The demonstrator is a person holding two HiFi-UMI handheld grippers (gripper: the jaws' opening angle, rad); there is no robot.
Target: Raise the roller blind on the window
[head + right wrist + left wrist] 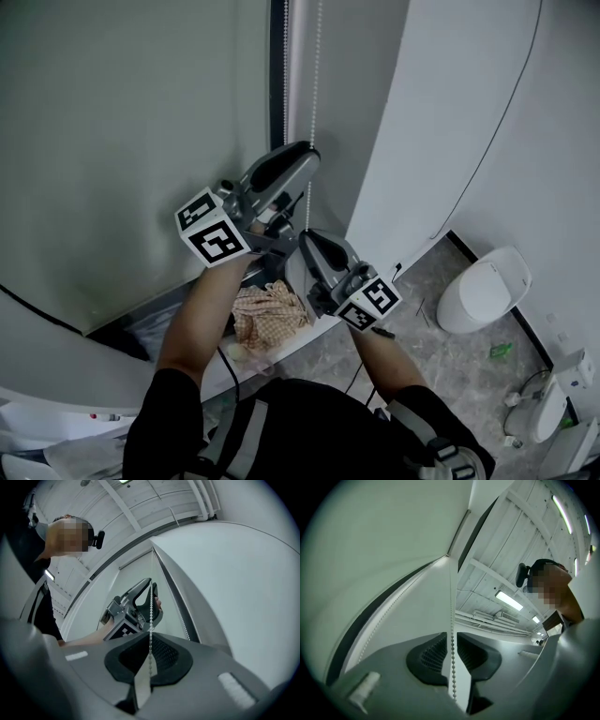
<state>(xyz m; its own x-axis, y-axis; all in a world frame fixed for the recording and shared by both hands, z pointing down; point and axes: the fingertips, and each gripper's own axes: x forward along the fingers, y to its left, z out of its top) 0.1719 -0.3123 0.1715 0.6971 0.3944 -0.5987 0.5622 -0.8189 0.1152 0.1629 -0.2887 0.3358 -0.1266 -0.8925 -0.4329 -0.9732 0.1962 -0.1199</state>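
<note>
The roller blind [122, 131] hangs as a pale grey-green sheet [389, 541] over the window on the left. Its white bead chain [315, 75] drops beside a dark frame strip. My left gripper [307, 157] is the higher one. In the left gripper view the chain [452, 620] runs between its jaws [452, 638], with a narrow gap on each side, so it is open. Just below, my right gripper [306, 238] is shut on the chain [150, 620], its pads meeting around the beads [150, 640]. The left gripper [151, 588] shows above it in the right gripper view.
A checked cloth [269, 314] lies on the window sill under my arms. A white wall [441, 122] stands right of the chain. On the grey floor at the right are a white toilet [483, 291] and a small green item [500, 351].
</note>
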